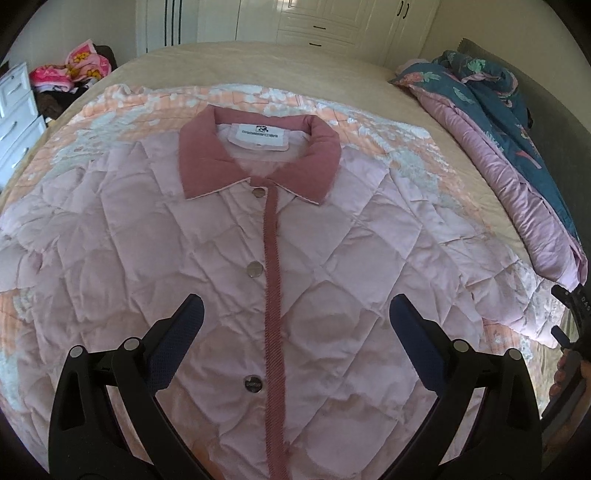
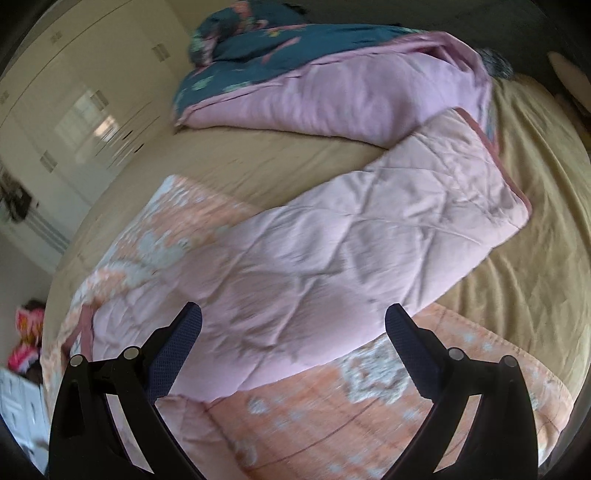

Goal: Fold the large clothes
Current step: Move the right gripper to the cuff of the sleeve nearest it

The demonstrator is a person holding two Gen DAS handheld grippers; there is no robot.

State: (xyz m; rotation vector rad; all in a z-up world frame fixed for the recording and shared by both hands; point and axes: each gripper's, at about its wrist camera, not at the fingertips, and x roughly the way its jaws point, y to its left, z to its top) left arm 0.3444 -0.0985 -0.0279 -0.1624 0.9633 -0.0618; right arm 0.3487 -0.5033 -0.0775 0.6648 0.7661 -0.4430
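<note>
A: Where's the jacket [image 1: 229, 266]?

B: Flat on the blanket [image 1: 373, 136] on the bed [image 2: 535, 229], buttoned, collar [image 1: 258, 162] away from us. Folding hasn't begun, I'd say.

A: Grippers?

B: Left gripper [image 1: 295, 314] wide over the chest, holding nothing — right gripper [image 2: 293, 321] wide too, above the sleeve [image 2: 388, 221].

A: Next?

B: Probably pinch that sleeve's cuff [image 2: 509, 177] and carry it across the front.

A rumpled teal-and-pink quilt [image 1: 517, 122] lies on the beige bed [image 1: 258, 62] near white wardrobes [image 1: 314, 22].
</note>
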